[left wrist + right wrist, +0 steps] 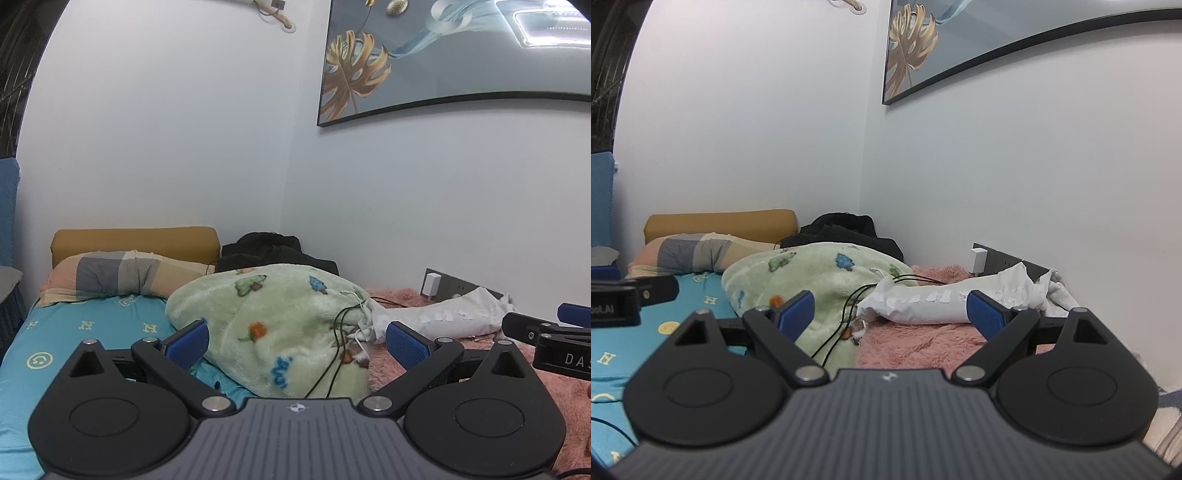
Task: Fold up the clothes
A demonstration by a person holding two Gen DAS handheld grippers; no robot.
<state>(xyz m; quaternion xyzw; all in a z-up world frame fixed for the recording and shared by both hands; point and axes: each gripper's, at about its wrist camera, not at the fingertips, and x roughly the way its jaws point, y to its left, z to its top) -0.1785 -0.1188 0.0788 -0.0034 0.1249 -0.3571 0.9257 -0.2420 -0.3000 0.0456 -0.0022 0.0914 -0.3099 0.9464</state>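
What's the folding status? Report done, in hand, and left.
Done: nothing looks folded. The white garment lies crumpled on the pink fuzzy blanket, and dark clothes sit heaped by the wall. In hand: nothing; the left gripper and right gripper are both open and empty. Left: the whole job.

The left gripper (295,343) is held level, its two blue-padded fingers (186,345) spread wide with nothing between them. The right gripper (892,314) sits just beside it, level too, jaws equally wide and empty.
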